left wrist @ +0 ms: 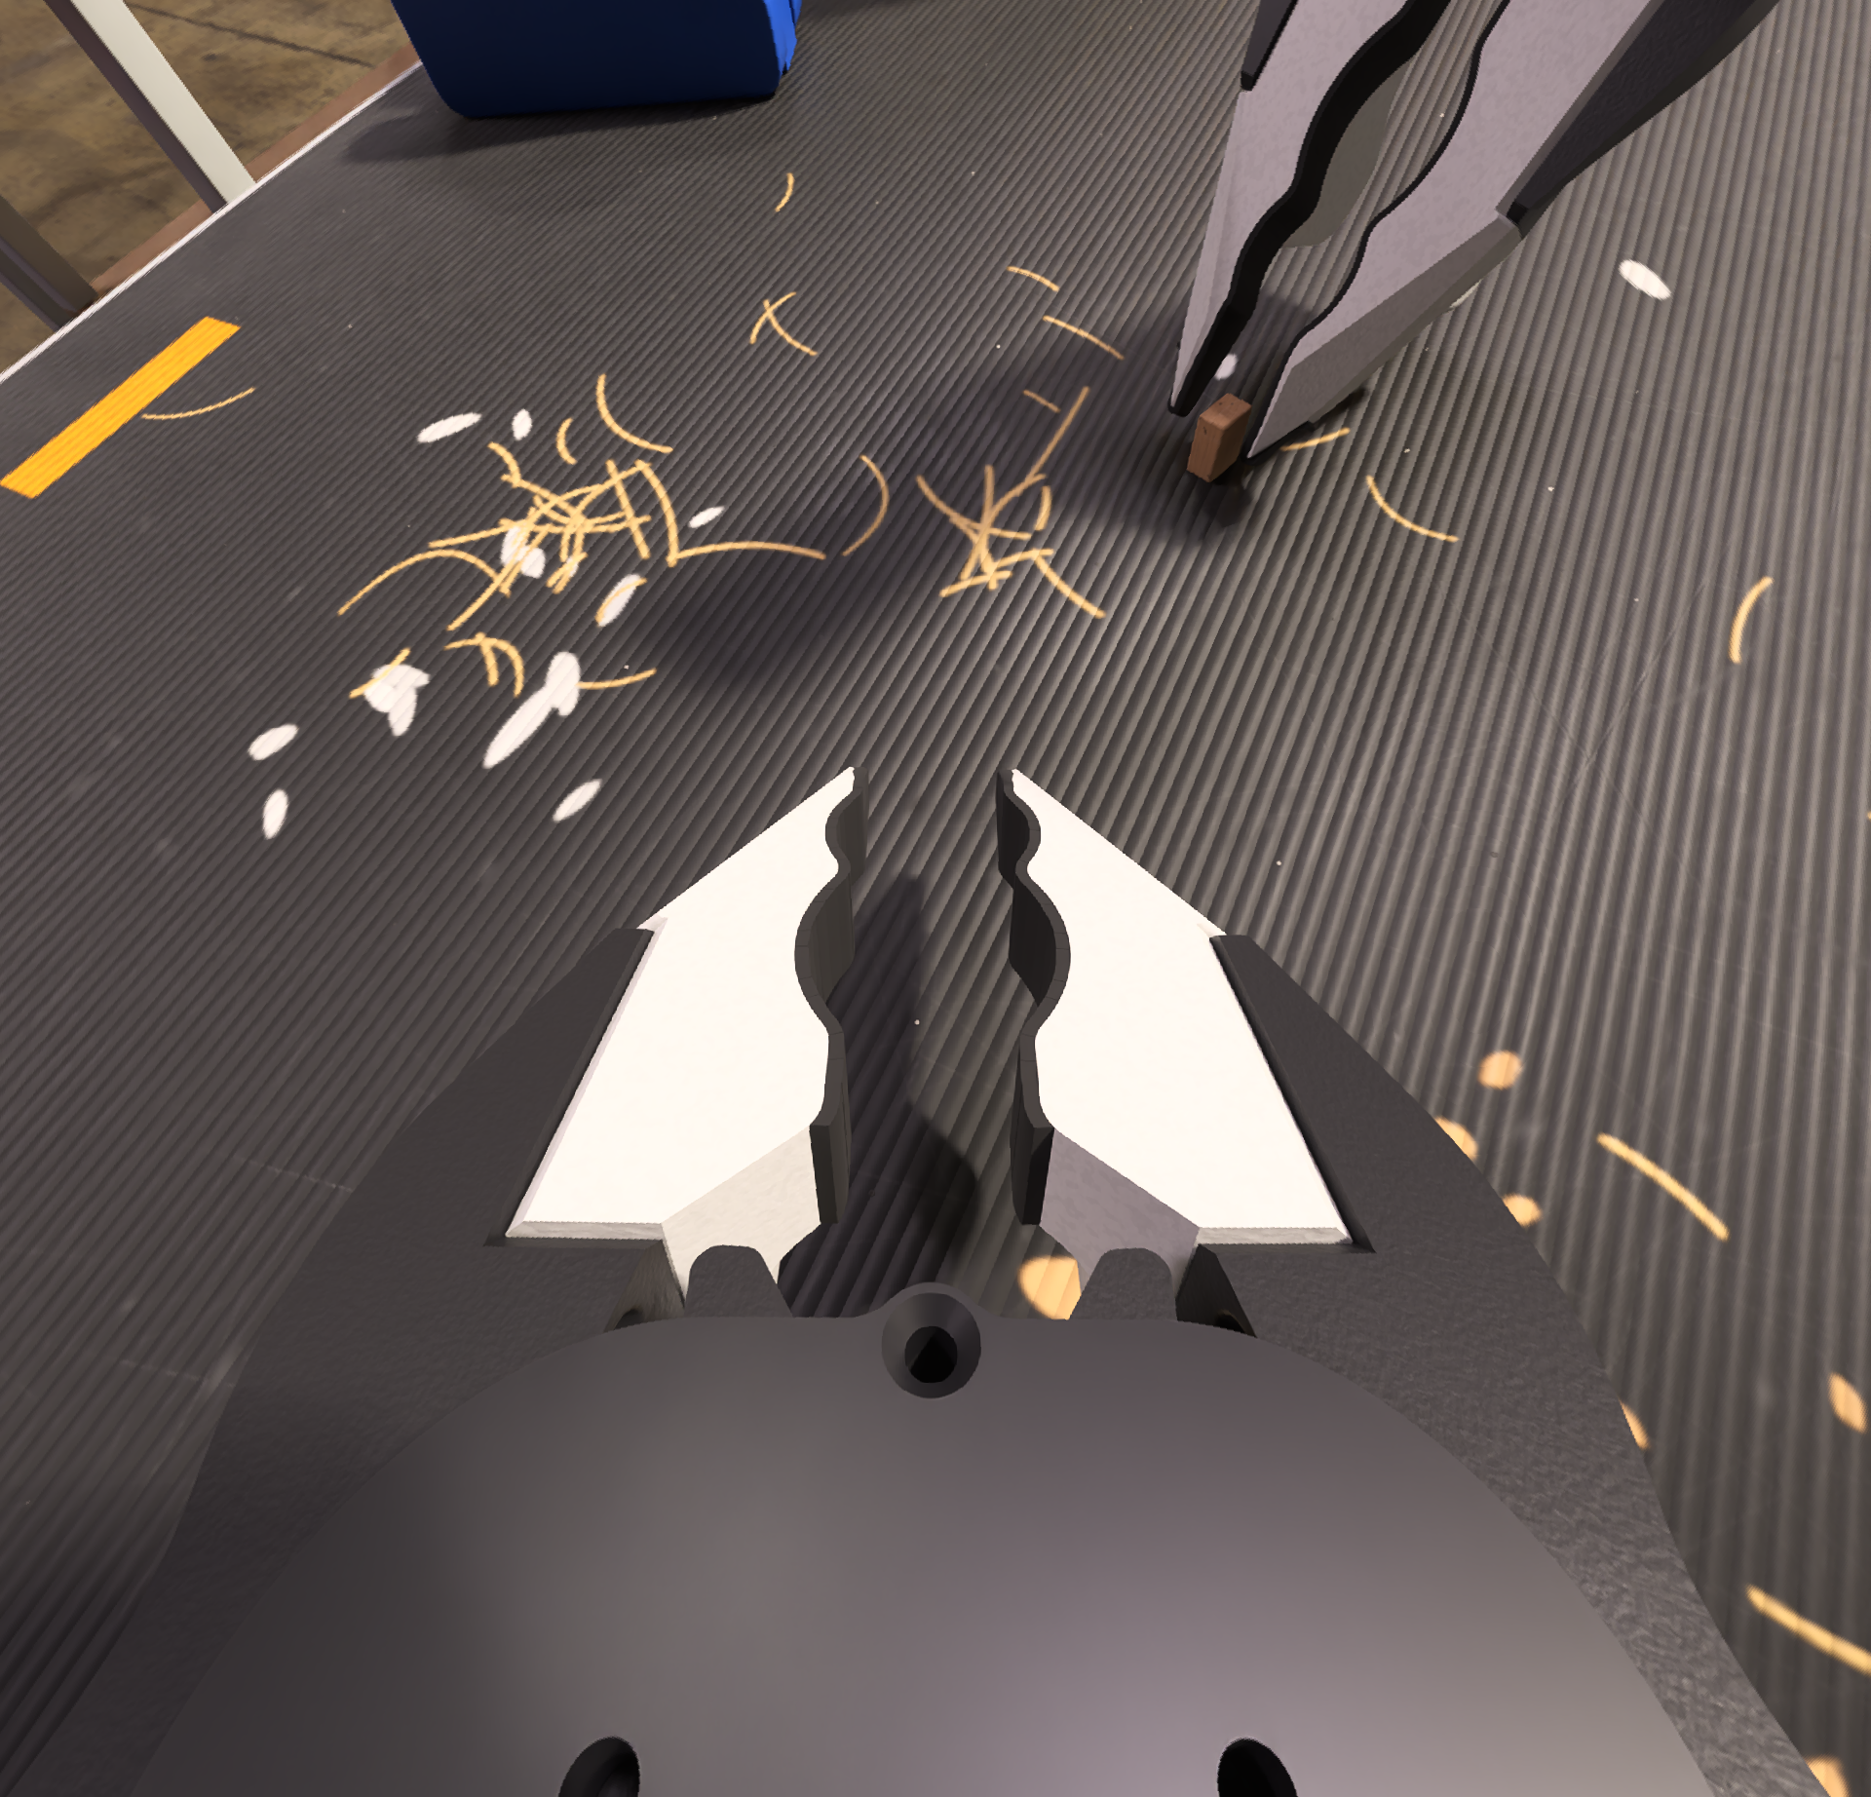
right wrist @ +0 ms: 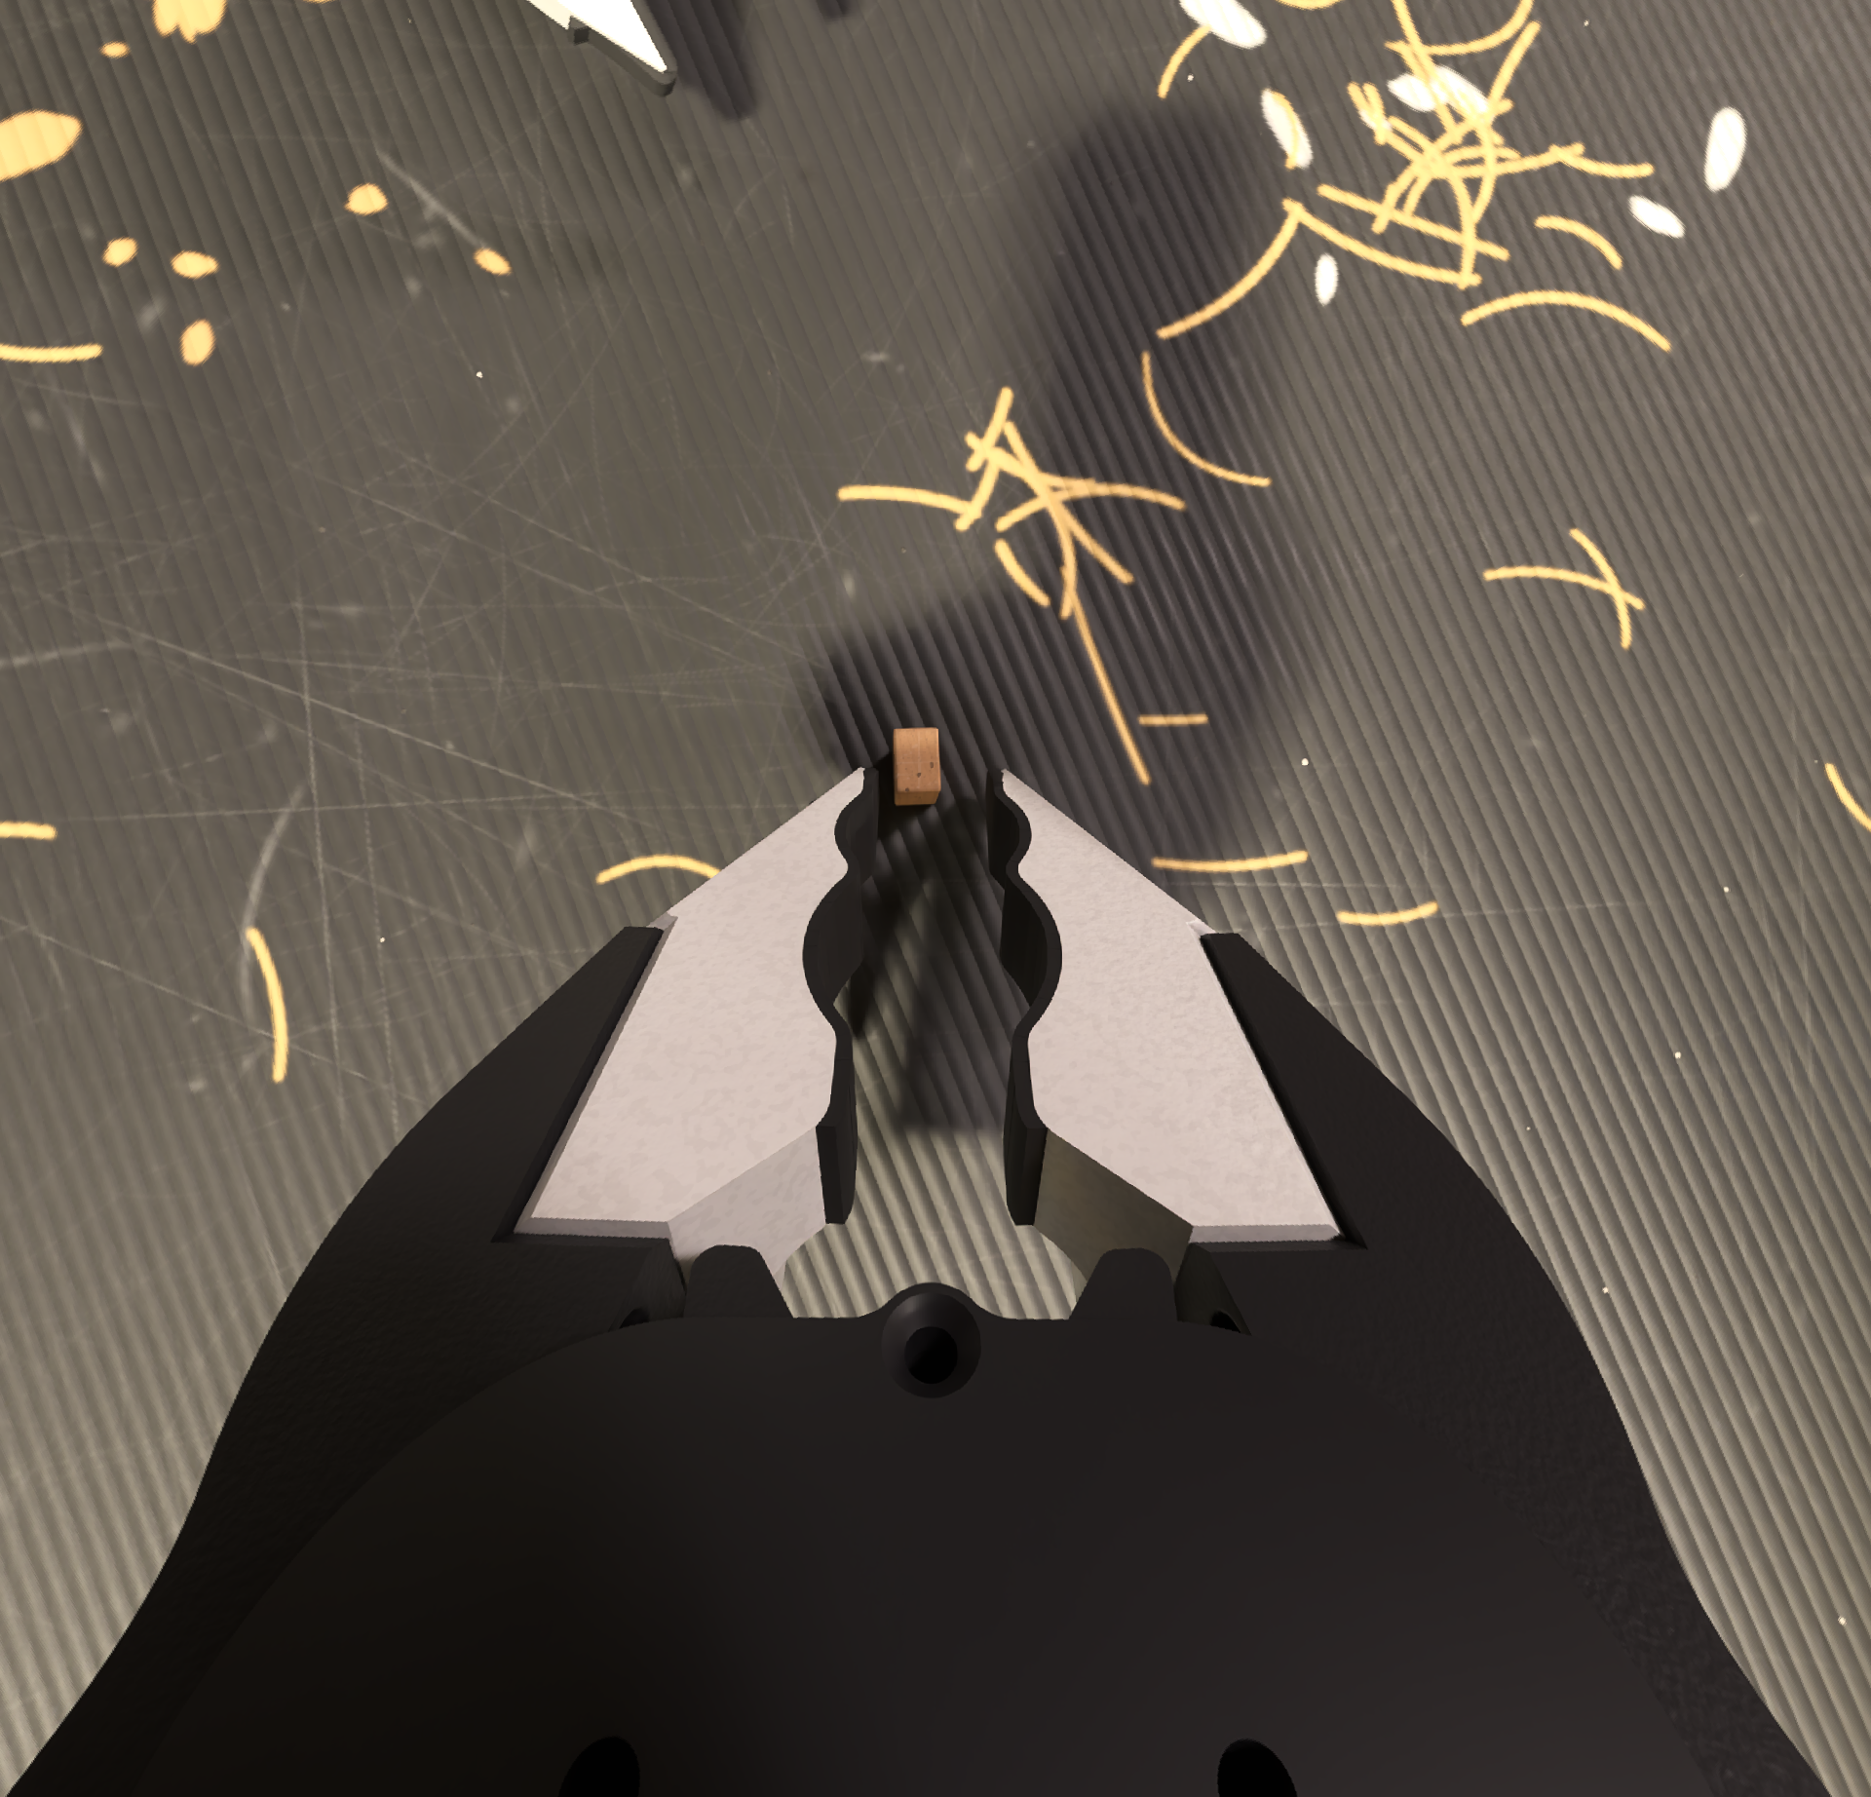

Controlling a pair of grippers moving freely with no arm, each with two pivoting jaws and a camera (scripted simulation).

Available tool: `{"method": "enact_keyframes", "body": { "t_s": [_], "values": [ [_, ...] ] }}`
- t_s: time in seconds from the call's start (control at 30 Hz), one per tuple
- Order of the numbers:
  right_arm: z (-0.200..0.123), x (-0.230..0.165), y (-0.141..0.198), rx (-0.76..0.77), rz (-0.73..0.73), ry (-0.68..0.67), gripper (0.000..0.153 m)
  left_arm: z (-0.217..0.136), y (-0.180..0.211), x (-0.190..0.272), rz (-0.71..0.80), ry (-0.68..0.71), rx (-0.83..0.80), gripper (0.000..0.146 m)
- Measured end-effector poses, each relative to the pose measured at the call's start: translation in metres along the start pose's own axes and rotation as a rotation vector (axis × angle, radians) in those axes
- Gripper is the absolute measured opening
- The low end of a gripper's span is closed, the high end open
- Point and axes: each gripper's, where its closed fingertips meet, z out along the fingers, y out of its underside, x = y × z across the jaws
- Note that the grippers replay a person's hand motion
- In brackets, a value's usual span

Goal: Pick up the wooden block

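The wooden block (right wrist: pixel 916 765) is a small tan-brown cuboid standing on the dark ribbed mat. In the right wrist view it sits between my right gripper's (right wrist: pixel 929 778) fingertips, close to the left one. The right gripper is open around it, tips low at the mat. In the left wrist view the block (left wrist: pixel 1218 450) shows at the upper right, between the tips of the right gripper (left wrist: pixel 1220 427), which points down. My left gripper (left wrist: pixel 931 787) is open and empty, well short of the block. Its fingers (right wrist: pixel 607 7) show at the top of the right wrist view.
A blue container (left wrist: pixel 597 17) stands at the far left edge of the mat. Tan shavings (left wrist: pixel 577 523) and white flecks (left wrist: pixel 537 716) lie scattered over the mat. A yellow stripe (left wrist: pixel 121 402) marks the left edge, with a metal frame (left wrist: pixel 132 68) beyond.
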Motion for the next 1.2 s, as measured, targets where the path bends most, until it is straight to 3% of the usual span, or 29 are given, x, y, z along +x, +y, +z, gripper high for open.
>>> {"method": "enact_keyframes", "body": {
  "t_s": [0.33, 1.2],
  "values": [
    [0.003, -0.003, -0.003, -0.010, -0.047, -0.027, 0.008, 0.002, 0.003, 0.000, -0.003, 0.000, -0.010, 0.025],
    [-0.002, -0.012, 0.002, 0.007, -0.053, -0.019, 0.008, 0.003, 0.006, 0.000, -0.006, 0.007, -0.019, 0.024]
  ]
}}
